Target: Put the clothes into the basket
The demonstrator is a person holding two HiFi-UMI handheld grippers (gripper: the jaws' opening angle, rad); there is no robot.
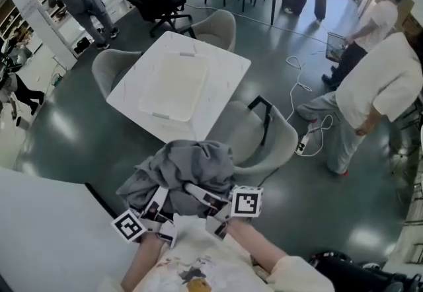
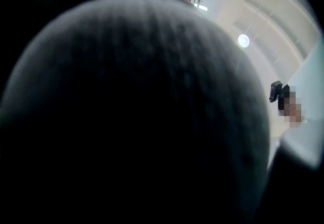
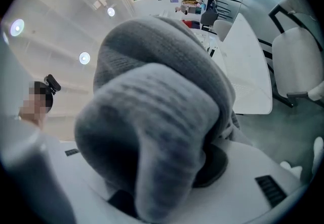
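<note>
A bundled grey knit garment (image 1: 192,168) hangs in front of me, carried by both grippers close together. My left gripper (image 1: 158,201) reaches into its left underside; the grey garment (image 2: 136,106) fills the left gripper view and hides the jaws. My right gripper (image 1: 215,201) holds the right side, where a thick fold of the grey garment (image 3: 157,116) bulges up out of its white jaws. Ahead, a shallow white basket (image 1: 173,86) lies on a white table (image 1: 225,73).
Grey chairs stand round the table: one nearest me (image 1: 261,135), one at the left (image 1: 109,66), one behind (image 1: 218,26). A person in white (image 1: 377,92) stands to the right, beside a cable (image 1: 301,86) on the floor. A white counter (image 1: 46,231) is at my lower left.
</note>
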